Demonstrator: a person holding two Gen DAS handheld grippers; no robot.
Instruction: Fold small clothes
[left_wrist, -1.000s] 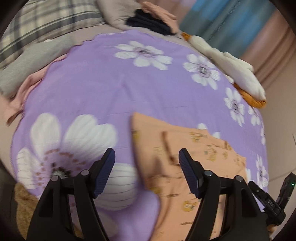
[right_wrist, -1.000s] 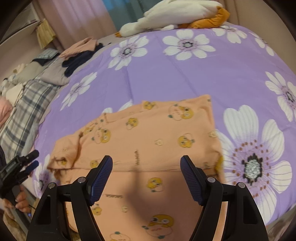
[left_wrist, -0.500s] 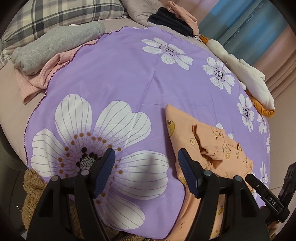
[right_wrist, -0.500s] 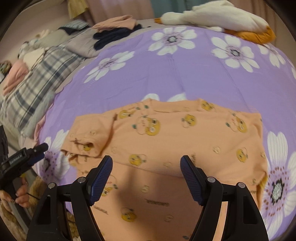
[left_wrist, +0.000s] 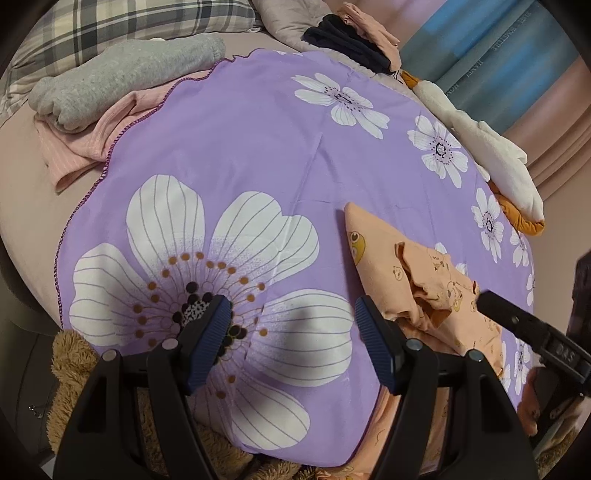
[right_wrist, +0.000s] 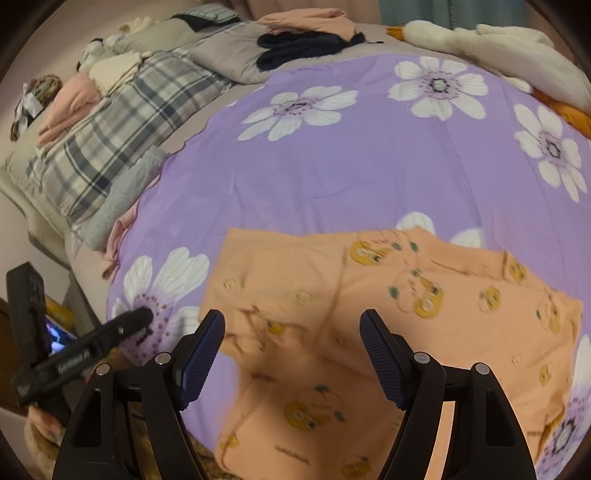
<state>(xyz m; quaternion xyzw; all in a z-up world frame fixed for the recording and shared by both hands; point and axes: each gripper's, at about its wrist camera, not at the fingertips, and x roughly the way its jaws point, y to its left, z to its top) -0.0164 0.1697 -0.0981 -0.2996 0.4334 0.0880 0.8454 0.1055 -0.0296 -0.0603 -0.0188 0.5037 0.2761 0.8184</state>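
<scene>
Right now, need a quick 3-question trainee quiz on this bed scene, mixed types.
1. True or false: the left hand-held gripper is shut on the orange garment.
2. Multiple choice: what does the orange garment lie on? A) a plaid pillow B) the purple flowered sheet C) bare floor
3. Fill in: the garment's print shows small ____ cartoon figures.

Key
1. False. Its jaws stand open over the sheet's big white flower, with the garment just off to its right in the left wrist view. The right hand-held gripper is open too, over the garment.
2. B
3. yellow
</scene>
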